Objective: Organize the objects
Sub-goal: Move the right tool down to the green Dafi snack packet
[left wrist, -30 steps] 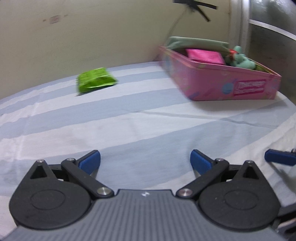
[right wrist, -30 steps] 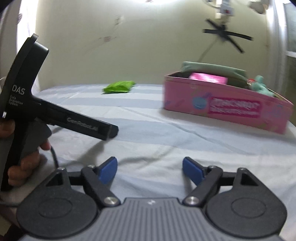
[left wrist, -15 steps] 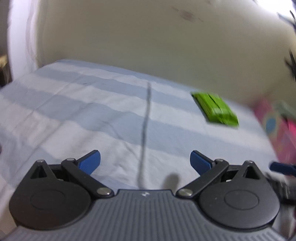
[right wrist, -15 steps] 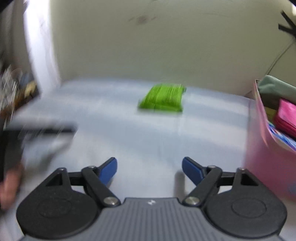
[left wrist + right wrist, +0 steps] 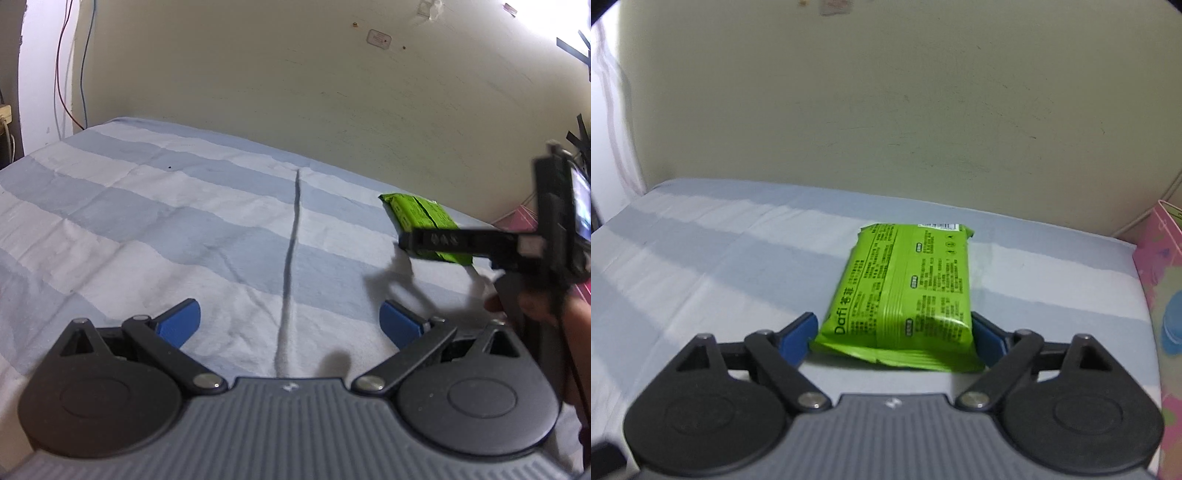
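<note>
I had the right gripper [image 5: 892, 334] low over the striped sheet [image 5: 701, 266] with the green packet [image 5: 905, 295] lying flat between its blue fingers [image 5: 798, 334]. The packet's near end sat in the gap, its long side running away from me toward the wall [image 5: 886, 110]. The jaws were closing, but I could not make out either pad pressing the wrapper: the left pad stood just beside the packet's corner, and the right pad was mostly hidden behind the packet's edge. The pink box [image 5: 1163, 295] stood at the right border, apart from the packet.

From the left wrist I saw the left gripper [image 5: 290, 321] with its jaws wide and nothing between them, only bare sheet [image 5: 147, 221] and a dark crease running up the middle. The packet [image 5: 421, 216] lay well off to the right near the wall, partly covered by the blurred black body of the right gripper [image 5: 406, 242], which a hand [image 5: 535, 306] held.
</note>
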Demonstrator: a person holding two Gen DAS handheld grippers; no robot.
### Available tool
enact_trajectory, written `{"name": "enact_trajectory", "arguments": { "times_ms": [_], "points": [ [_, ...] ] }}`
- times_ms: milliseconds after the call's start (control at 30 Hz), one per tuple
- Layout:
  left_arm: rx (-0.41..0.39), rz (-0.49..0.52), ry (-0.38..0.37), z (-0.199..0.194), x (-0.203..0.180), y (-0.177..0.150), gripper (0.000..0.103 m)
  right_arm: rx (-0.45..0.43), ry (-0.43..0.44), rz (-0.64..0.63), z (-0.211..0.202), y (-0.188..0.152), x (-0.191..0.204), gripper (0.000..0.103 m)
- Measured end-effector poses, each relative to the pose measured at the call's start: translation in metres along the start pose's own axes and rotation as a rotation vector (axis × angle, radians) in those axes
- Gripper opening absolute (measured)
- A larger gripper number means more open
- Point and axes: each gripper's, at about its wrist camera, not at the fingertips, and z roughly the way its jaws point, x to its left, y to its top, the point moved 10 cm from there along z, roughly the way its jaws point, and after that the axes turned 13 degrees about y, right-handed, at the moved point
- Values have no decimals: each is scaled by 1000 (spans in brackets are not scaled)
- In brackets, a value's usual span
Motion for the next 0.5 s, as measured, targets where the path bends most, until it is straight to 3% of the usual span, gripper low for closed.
{"name": "enact_trajectory", "arguments": {
  "times_ms": [33,200,400,433,500],
  "points": [
    [0,1,-4,0,0,0,103,-1,16,-11,-9,-8,3,78],
    [-9,26,-71,-7,-7,-2,103,38,148,-127,-80,-67,23,76],
    [-72,165,-299,-40,-50,-11,101,66,271,-195,-204,-158,5,78],
    [-60,192,-358,-47,-62,-16,98,65,261,-209,-221,-170,-7,79],
    [-8,238,-473,-60,-88,-30,96,55,150,-208,-251,-190,-38,87]
  ]
}}
